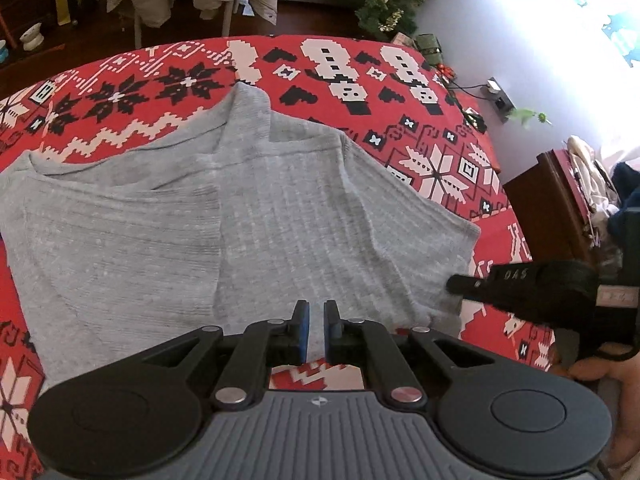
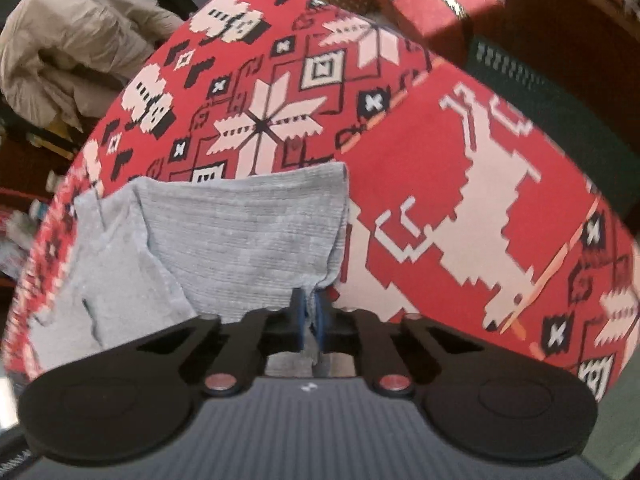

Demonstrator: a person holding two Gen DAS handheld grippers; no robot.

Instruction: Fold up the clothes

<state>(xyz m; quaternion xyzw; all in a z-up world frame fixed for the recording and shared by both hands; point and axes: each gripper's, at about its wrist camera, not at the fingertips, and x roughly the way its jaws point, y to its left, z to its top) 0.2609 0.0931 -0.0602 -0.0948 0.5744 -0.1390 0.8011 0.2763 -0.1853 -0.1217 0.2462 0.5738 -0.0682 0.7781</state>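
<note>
My left claw is matte black, with blue pads on its fingers, silver rivets at the linkage pivots, two round discs and a ribbed grey housing. My right claw matches, though its rivets look reddish, and from the left camera I read pale lettering on its black side.

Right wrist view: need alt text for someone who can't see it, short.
The right gripper is shut on the near corner of a grey knit top that lies on a red cloth with white snowflake and reindeer patterns. Behind the table are a beige coat and a wrapped red gift.
</note>
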